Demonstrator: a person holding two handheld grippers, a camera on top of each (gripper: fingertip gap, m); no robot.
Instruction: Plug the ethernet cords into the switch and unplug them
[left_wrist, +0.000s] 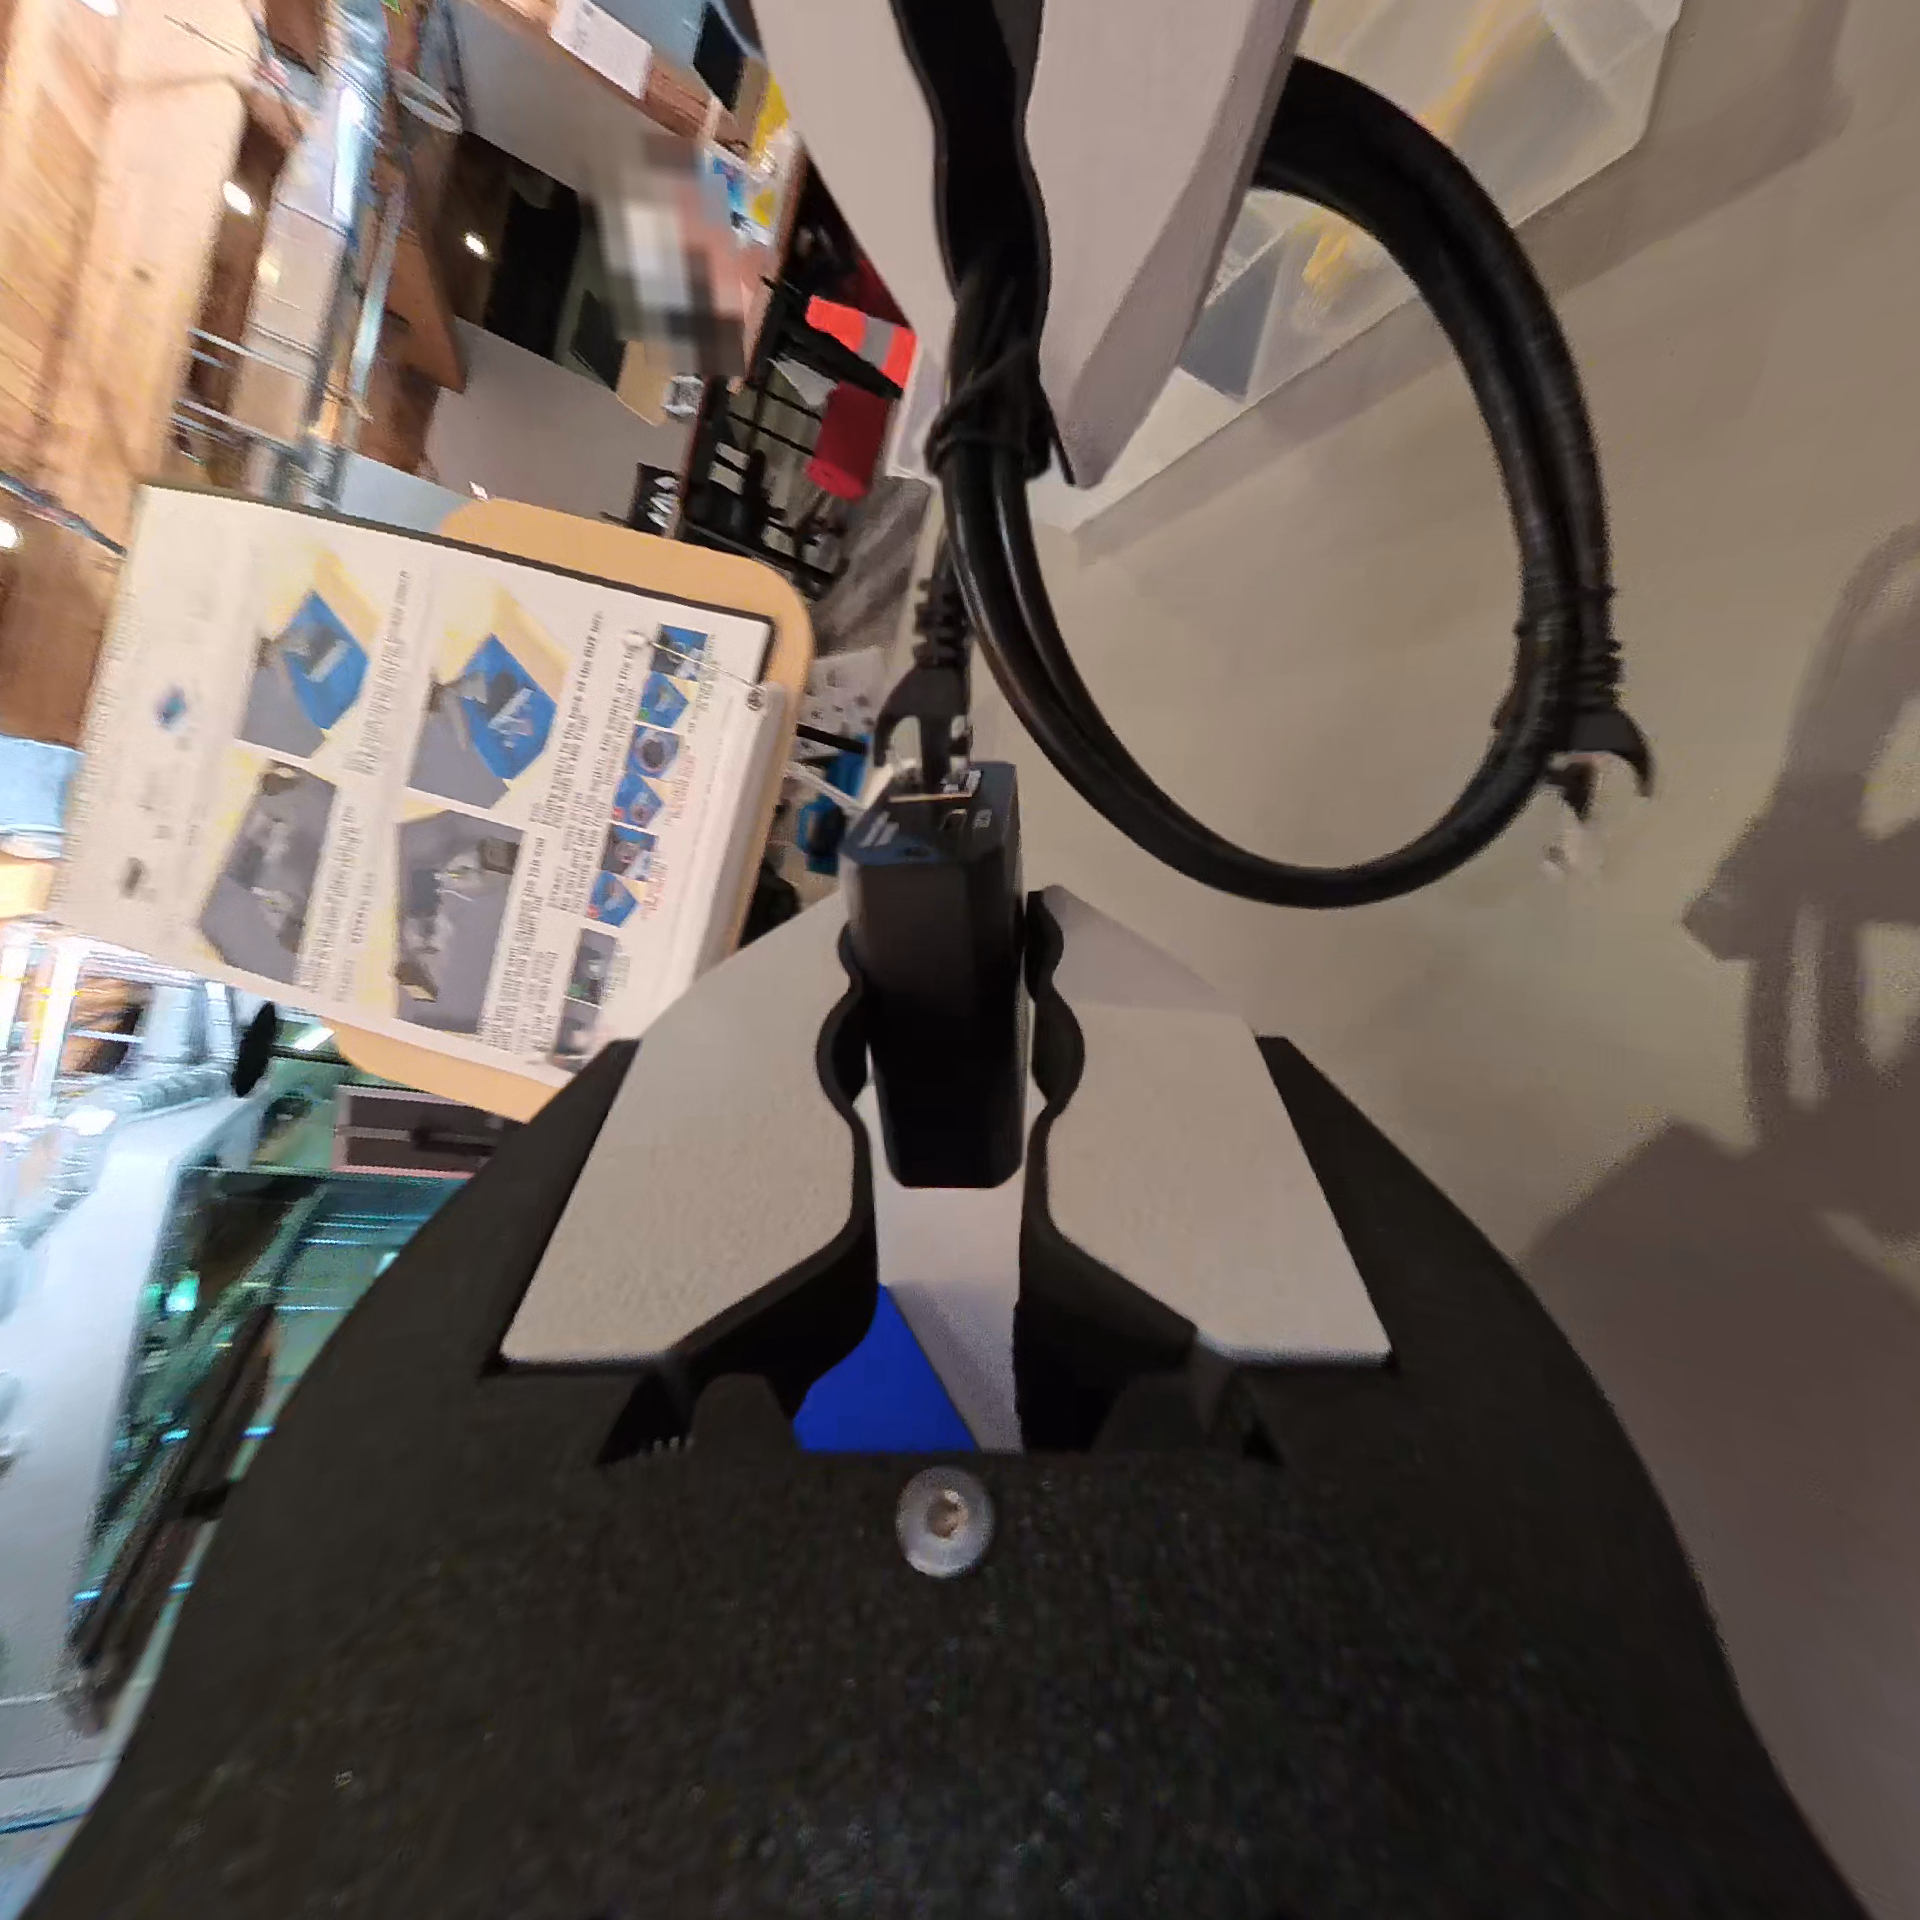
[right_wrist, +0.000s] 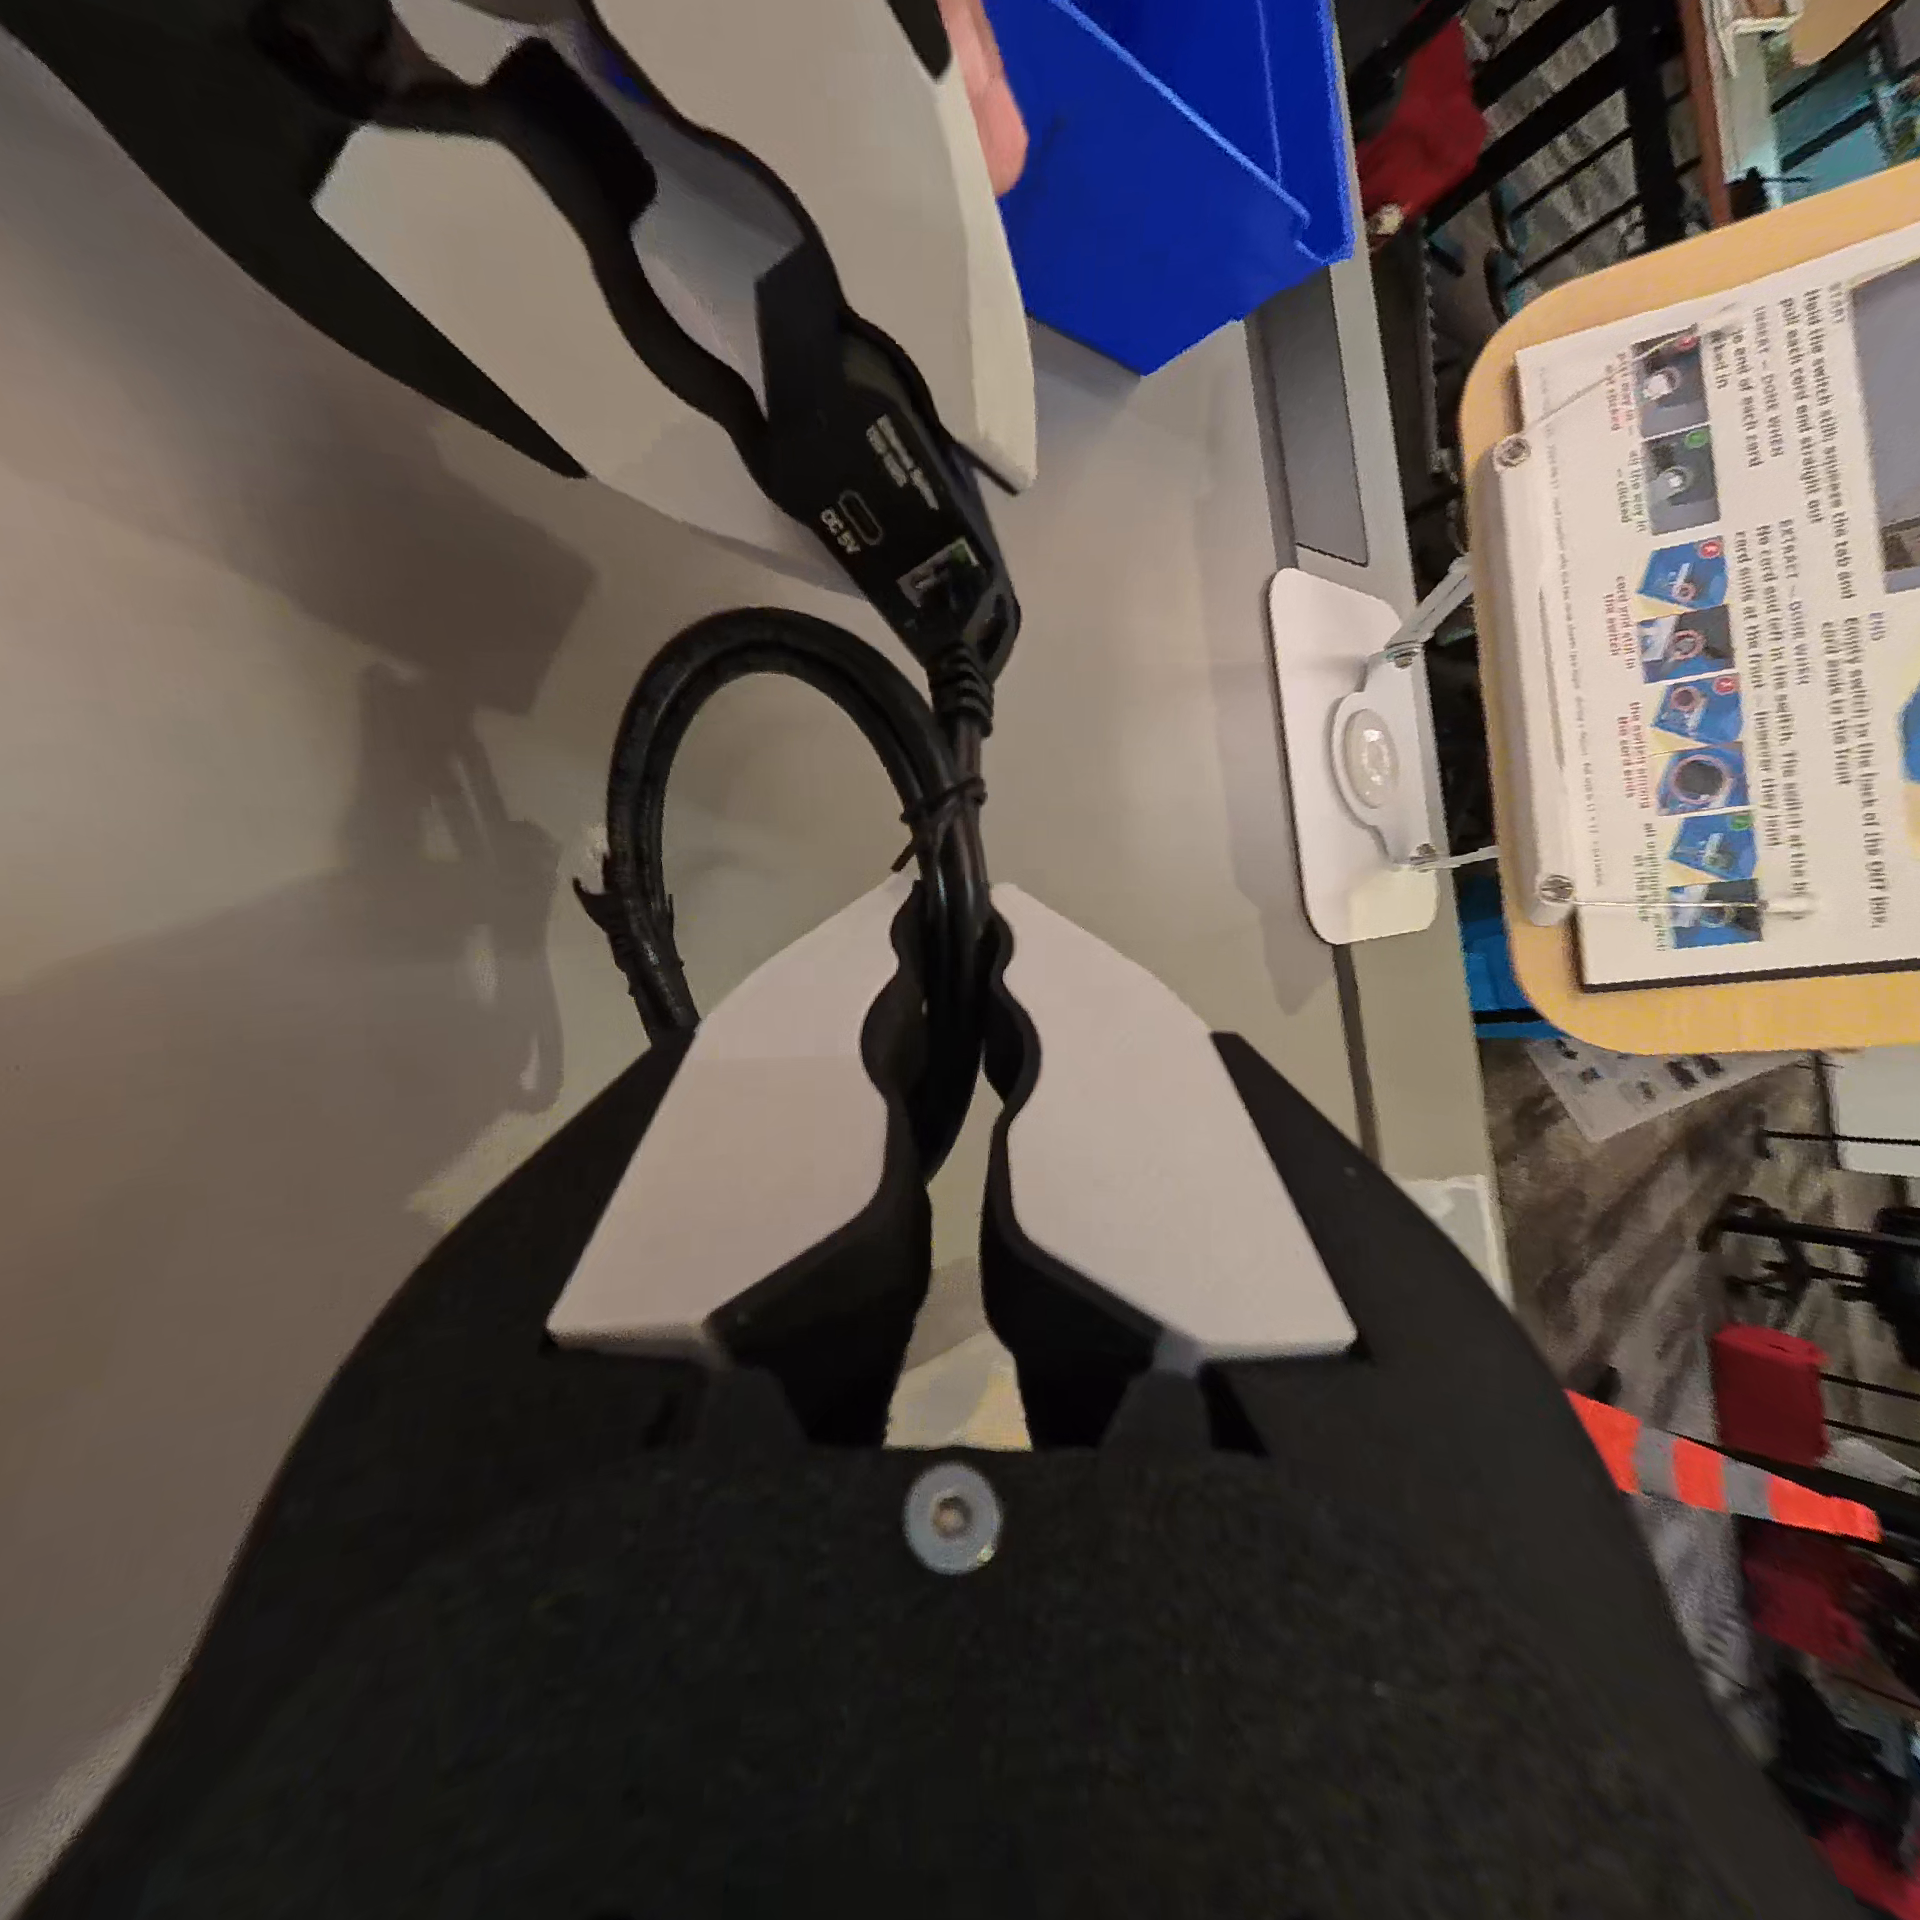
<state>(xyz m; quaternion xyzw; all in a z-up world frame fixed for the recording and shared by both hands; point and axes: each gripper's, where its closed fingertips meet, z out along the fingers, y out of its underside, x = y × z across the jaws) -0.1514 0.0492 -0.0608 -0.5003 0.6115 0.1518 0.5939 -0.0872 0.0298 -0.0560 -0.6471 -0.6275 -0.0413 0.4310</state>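
Observation:
My left gripper (left_wrist: 940, 935) is shut on a small black switch (left_wrist: 945, 997), which sticks out past the fingertips. One black plug (left_wrist: 930, 717) of the ethernet cord sits in a port on the switch's end face. The coiled, tied black cord (left_wrist: 1538, 582) loops to the right, and its free plug (left_wrist: 1590, 758) hangs loose. My right gripper (right_wrist: 951, 914) is shut on the tied cord bundle (right_wrist: 961, 831) just behind the plugged end (right_wrist: 966, 665). In the right wrist view the switch (right_wrist: 894, 499) is pinched in the left gripper (right_wrist: 904, 488), and the free plug (right_wrist: 623, 914) points down at the left.
Both grippers are above a grey table (left_wrist: 1351, 1039). A blue bin (right_wrist: 1164, 156) stands at the table's far side. An instruction sheet on a wooden board (right_wrist: 1714, 623) and a white mounting plate (right_wrist: 1351, 748) are at the table's edge. A clear plastic box (left_wrist: 1455, 156) is behind the cord. Tip to tip, the grippers are about 7 centimeters apart.

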